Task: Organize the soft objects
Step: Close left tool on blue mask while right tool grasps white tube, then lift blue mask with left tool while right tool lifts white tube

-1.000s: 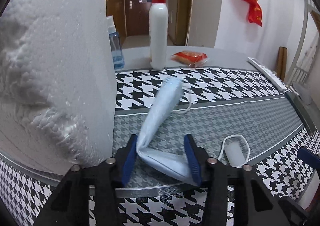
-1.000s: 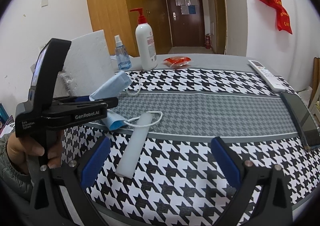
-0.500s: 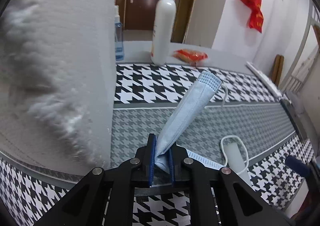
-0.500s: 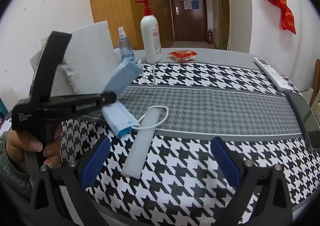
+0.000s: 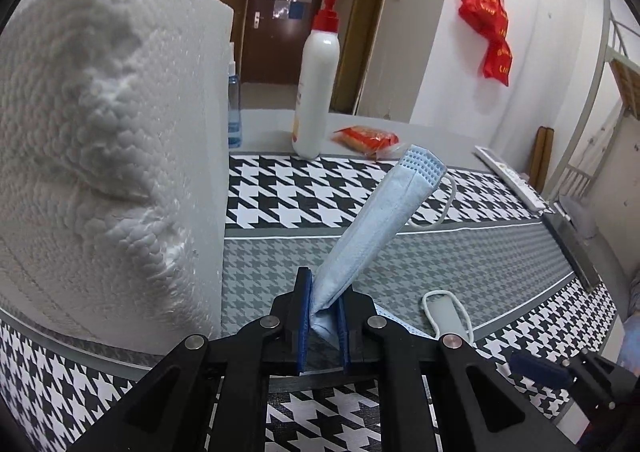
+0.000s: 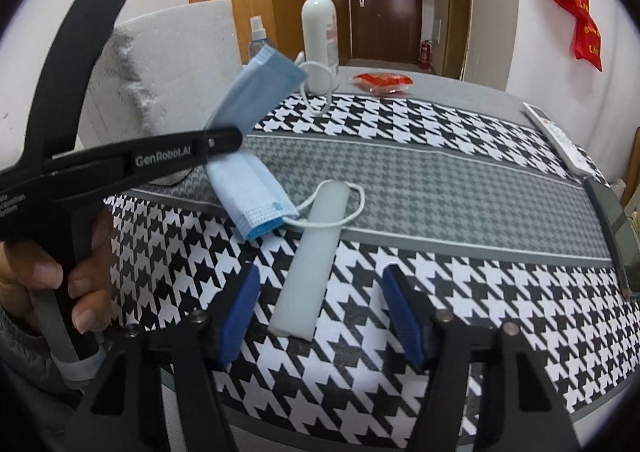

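With my left gripper clamped on the blue face mask, I keep my closing right gripper centred around the still-untouched white foam bar.

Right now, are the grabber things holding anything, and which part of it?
The left gripper pinches the blue face mask at its folded middle. The right gripper holds nothing; its jaws are closing around the white foam stick.

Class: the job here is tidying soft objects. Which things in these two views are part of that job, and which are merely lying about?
Part of the job:
- pale blue pleated face mask, pinched in the left gripper
- white soft foam stick, between the closing right gripper jaws, untouched

Lying about:
- white pump bottle with red top
- red snack packet
- white remote control
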The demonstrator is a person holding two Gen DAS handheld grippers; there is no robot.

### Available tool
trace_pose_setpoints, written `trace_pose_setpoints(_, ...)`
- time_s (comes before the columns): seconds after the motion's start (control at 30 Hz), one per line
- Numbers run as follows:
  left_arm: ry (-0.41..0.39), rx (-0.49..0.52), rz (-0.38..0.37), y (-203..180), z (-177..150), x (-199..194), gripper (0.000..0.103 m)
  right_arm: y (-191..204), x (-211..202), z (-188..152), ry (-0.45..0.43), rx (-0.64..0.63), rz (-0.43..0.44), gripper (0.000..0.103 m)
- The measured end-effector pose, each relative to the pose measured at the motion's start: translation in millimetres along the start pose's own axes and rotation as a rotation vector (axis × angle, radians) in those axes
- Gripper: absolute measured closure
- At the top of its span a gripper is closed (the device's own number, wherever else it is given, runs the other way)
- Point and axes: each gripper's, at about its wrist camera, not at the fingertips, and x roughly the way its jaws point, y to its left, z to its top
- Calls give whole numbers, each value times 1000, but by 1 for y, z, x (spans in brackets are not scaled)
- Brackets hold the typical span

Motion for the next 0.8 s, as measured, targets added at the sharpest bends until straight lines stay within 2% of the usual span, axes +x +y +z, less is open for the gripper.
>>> trace_pose_setpoints(0.07,-8,4,-2,0,0,-1,90,3,0,-1,3,-4,1,39)
trace_pose_setpoints(0.2,-33,7,-8,-1,0,-5,90,7,5,-3,29,-2,-3,54)
trace_pose_setpoints(0.27,-43,8,-7,-1,1,-7,90,9,6,-3,29,-5,-15,56)
trace_pose_setpoints(0.33,-51,1,-8,1,2,-8,90,11,6,-4,27,-9,-23,63)
trace_pose_setpoints(0.47,-74,-7,-19,2,3,-12,90,17,8,-5,36,-21,-49,65)
trace_pose_setpoints(0.63,-114,-8,-40,1,4,-20,90,26,12,-3,48,-21,-73,79)
trace_pose_setpoints(0.8,-158,-24,-61,3,9,-29,90,28,16,1,47,-10,-68,84)
